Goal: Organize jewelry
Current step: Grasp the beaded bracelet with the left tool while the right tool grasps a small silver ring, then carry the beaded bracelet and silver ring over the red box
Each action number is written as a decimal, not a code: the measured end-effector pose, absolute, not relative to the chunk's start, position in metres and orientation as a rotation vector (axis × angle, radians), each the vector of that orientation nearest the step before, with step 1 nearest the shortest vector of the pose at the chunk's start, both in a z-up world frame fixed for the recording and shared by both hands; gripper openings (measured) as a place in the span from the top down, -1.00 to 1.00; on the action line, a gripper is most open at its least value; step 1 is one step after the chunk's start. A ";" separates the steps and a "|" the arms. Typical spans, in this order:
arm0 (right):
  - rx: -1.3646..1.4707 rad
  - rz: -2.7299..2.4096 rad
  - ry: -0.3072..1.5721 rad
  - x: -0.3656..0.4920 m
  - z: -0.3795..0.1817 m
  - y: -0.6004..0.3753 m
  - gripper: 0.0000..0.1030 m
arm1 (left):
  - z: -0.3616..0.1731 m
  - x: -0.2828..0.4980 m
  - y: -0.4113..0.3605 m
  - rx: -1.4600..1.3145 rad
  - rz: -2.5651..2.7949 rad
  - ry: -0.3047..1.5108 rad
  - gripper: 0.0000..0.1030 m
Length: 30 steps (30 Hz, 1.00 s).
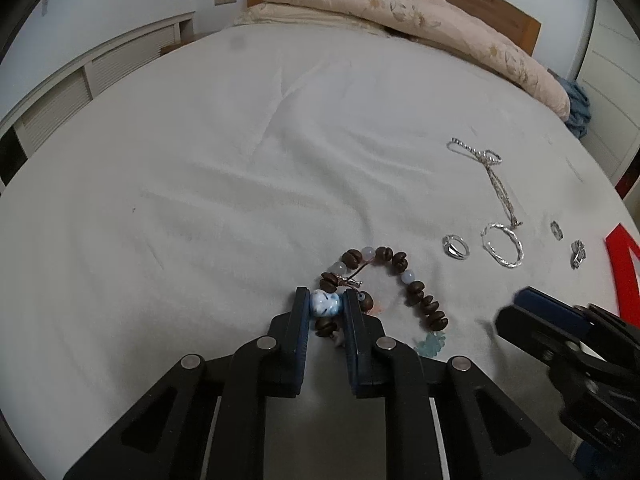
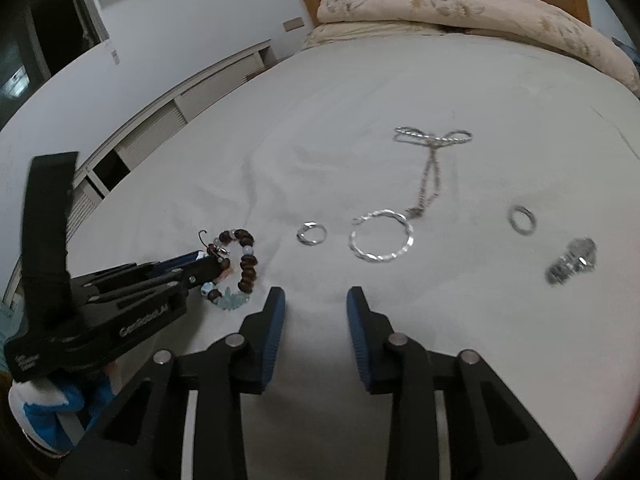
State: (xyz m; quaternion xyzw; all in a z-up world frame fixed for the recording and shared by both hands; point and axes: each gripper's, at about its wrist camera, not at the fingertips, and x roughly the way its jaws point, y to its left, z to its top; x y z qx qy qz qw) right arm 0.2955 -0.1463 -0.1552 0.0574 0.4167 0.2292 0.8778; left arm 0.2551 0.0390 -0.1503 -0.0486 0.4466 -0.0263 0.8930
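Beaded bracelet [image 1: 384, 288] on the white bedsheet [image 1: 200, 200], lying as an irregular loop. Its pale blue bead [image 1: 325, 304] sits between the pads of the left gripper [image 1: 326, 306], whose jaws are closed on it. The rest of the loop trails ahead and to the right of the jaws. Right gripper [image 2: 316, 306]: jaws apart, empty, over bare sheet just right of the bracelet. Beyond it lie a ring [image 2: 311, 234], bangle [image 2: 381, 241] and chain [image 2: 430, 160], well spaced; open sheet all round, no edge near.
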 end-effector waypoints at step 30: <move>0.054 0.467 0.840 0.295 -0.138 -0.128 0.65 | -0.126 0.241 0.062 -0.199 -0.030 0.796 0.70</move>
